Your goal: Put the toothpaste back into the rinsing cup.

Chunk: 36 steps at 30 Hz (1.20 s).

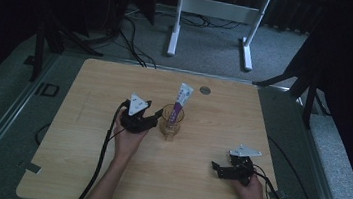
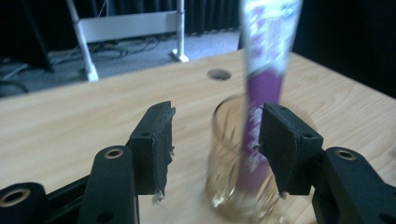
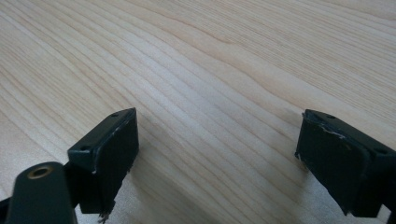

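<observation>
Near the frame's centre, my left gripper (image 1: 153,118) has its fingers spread beside the glass (image 1: 171,122) holding a tube (image 1: 180,102). I judge closing on the glass comes next. My right gripper (image 1: 218,167) rests open on the surface (image 1: 81,169).

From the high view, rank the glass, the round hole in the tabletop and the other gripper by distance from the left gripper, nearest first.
1. Glass, just right of the left gripper.
2. Round hole, toward the table's far edge.
3. Right gripper, near the front right.
</observation>
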Each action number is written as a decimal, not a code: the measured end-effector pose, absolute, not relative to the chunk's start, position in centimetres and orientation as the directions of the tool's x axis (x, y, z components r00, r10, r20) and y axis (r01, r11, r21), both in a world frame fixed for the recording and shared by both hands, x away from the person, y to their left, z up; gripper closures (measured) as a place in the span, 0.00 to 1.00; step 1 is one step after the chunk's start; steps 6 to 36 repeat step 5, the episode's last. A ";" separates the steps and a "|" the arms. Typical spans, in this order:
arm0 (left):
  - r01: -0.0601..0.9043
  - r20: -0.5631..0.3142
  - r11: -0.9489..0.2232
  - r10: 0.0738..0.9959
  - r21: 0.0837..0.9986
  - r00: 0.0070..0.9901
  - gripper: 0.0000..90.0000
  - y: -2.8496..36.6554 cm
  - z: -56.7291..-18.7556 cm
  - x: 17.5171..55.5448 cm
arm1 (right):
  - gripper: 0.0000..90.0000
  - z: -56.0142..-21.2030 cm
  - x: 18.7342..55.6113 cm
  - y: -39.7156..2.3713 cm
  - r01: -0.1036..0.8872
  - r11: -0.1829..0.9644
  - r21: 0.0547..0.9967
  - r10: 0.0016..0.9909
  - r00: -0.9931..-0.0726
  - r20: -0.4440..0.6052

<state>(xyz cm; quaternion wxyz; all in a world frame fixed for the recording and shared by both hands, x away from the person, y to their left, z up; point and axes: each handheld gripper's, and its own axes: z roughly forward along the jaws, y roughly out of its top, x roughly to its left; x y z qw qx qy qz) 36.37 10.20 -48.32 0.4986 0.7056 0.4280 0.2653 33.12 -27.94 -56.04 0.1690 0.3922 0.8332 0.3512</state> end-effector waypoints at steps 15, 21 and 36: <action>0.404 -0.073 -0.129 0.891 0.905 0.448 0.49 12.2 -50.3 36.0 | 0.14 -56.0 33.1 -27.9 0.537 0.444 0.717 0.773 -0.634 -0.004; 0.404 -0.073 -0.129 0.891 0.905 0.448 0.49 12.2 -50.3 36.0 | 0.14 -56.0 33.1 -27.9 0.537 0.444 0.717 0.773 -0.634 -0.004; 0.404 -0.073 -0.129 0.891 0.905 0.448 0.49 12.2 -50.3 36.0 | 0.14 -56.0 33.1 -27.9 0.537 0.444 0.717 0.773 -0.634 -0.004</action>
